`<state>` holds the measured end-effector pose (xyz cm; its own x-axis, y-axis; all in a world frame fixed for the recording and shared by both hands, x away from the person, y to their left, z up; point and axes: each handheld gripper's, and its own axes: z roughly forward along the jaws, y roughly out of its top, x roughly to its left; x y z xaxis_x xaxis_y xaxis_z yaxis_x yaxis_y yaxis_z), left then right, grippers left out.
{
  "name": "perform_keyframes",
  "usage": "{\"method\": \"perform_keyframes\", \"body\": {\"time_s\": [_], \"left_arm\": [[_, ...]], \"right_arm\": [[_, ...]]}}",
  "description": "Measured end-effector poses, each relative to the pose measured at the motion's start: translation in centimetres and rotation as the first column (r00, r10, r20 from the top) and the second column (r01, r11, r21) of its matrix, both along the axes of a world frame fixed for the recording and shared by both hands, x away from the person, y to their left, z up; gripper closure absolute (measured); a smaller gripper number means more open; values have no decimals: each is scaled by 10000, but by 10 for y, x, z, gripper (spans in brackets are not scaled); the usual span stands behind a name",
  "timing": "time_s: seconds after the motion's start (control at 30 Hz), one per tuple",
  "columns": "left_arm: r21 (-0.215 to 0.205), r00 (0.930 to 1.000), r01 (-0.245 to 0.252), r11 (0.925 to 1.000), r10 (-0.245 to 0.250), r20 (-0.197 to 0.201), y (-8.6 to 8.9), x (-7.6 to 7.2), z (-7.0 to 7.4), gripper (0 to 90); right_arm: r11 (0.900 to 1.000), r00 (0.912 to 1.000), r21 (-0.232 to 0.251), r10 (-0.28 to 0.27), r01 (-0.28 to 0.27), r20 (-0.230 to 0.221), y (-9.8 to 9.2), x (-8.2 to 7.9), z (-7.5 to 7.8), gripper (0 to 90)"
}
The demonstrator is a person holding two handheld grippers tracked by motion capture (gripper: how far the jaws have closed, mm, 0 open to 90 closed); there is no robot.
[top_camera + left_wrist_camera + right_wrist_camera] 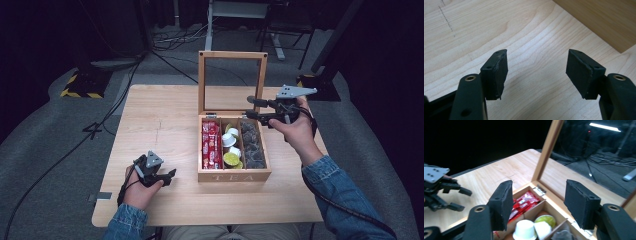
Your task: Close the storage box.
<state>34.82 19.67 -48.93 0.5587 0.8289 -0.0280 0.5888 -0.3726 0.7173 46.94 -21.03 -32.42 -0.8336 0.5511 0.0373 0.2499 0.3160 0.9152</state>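
Tea box lid up, right gripper above it, left gripper beside, both parted, empty.

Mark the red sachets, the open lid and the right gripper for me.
Red sachets (211, 145), high view, middle of the stack in the box's left compartment.
Lid (201, 82), high view, left rail of the upright wooden frame.
Right gripper (253, 107), high view, gap between its jaw tips.

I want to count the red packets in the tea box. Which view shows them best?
The high view: the red packets fill the tea box's left compartment, seen from above. The right gripper view catches them partly behind a jaw. The left gripper view gives table and a box wall.
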Motion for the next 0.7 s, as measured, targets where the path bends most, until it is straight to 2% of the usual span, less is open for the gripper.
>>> {"method": "perform_keyframes", "body": {"time_s": [0.2, 0.33, 0.4, 0.57, 0.7], "left_arm": [[345, 9999, 55, 9994, -50, -135, 1, -2, -1, 335], [389, 9993, -112, 9992, 126, -365, 4, -6, -6, 314], [366, 9992, -229, 9991, 240, -312, 6, -9, -7, 314], [454, 9982, -418, 9981, 437, -423, 13, -16, -9, 313], [351, 9977, -580, 9977, 591, -324, 17, -20, -10, 307]], "right_arm": [[9995, 9995, -161, 280, -282, -135, 13, -8, -9, 452], [9966, 9957, -604, 516, -563, -764, 24, -12, -17, 483], [9950, 9916, -600, 736, -802, -1063, 30, -12, -24, 494], [9885, 9849, -938, 1050, -1185, -1378, 49, -13, -40, 497], [9835, 9802, -1179, 1174, -1369, -1594, 65, -14, -51, 492]]}}
